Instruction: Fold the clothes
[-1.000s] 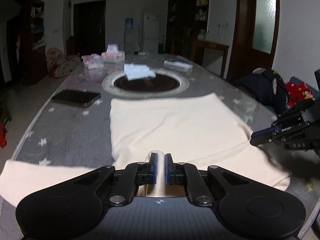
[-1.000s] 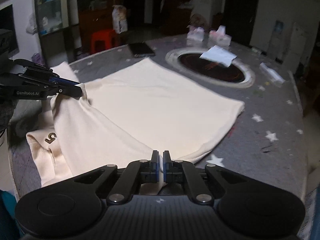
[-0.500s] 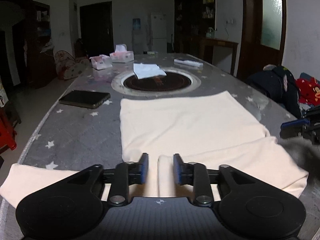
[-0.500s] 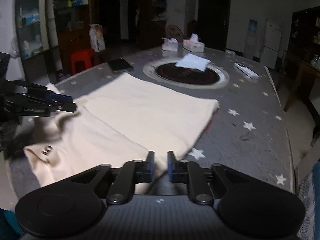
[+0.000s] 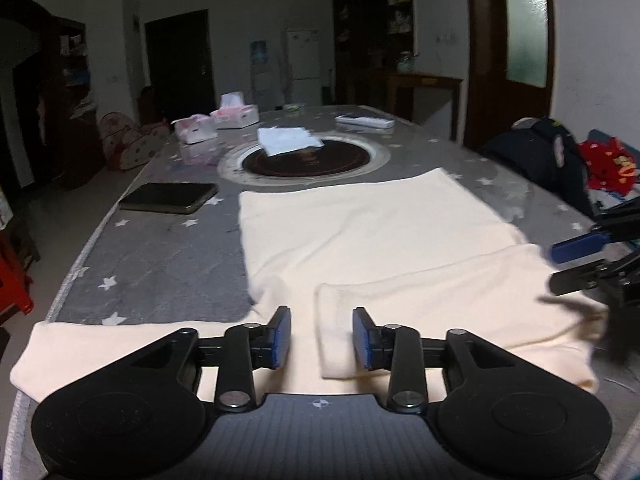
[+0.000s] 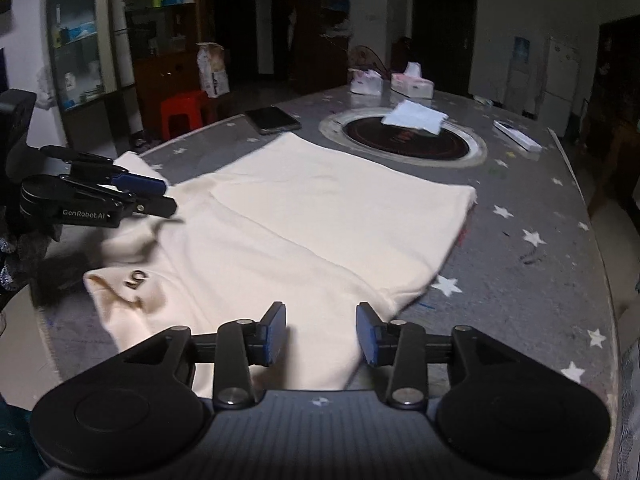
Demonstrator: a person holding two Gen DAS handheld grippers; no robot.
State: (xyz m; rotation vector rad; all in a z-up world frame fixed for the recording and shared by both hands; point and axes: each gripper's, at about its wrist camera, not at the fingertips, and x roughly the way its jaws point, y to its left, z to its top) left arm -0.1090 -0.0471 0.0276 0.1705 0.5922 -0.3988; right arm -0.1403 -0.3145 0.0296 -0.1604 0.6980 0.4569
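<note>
A cream shirt (image 5: 360, 232) lies flat on the grey star-patterned table, its near part folded over into a band. It also shows in the right wrist view (image 6: 304, 208), with a small dark mark near its left end. My left gripper (image 5: 321, 337) is open just above the folded sleeve edge and holds nothing. My right gripper (image 6: 321, 333) is open over the shirt's near corner and holds nothing. Each gripper shows in the other's view: the right gripper (image 5: 576, 260) at the right edge, the left gripper (image 6: 152, 196) at the left.
A dark phone (image 5: 168, 198) lies left of the shirt. A round inset hotplate (image 5: 304, 156) with a white cloth (image 5: 288, 140) sits beyond it. Tissue packs (image 5: 236, 114) and a remote (image 5: 364, 120) are at the far end. A red stool (image 6: 182, 114) stands beside the table.
Both grippers were shut on the shirt's folded edge a second ago. Both have opened and let the cloth go, and it now lies on the table. Both have drawn back slightly.
</note>
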